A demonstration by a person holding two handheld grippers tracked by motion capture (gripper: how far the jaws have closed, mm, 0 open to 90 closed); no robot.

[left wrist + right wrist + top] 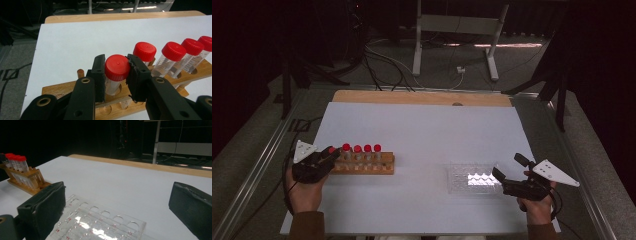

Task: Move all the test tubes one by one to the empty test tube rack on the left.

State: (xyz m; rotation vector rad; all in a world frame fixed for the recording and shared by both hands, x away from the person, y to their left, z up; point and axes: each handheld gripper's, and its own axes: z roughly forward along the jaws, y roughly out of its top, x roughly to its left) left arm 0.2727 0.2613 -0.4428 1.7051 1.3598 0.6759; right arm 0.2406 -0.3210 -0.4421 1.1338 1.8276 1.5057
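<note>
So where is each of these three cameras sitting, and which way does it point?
High view: above the person's side of the table, looking forward and down; both hands and forearms enter from the bottom.
Left gripper view: rides the left gripper, looking along its jaws, which clamp a red-capped tube in the wooden rack.
Right gripper view: rides the right gripper, looking between its open jaws over the clear well plate.
Shared: the rack of tubes shows in all three views.
</note>
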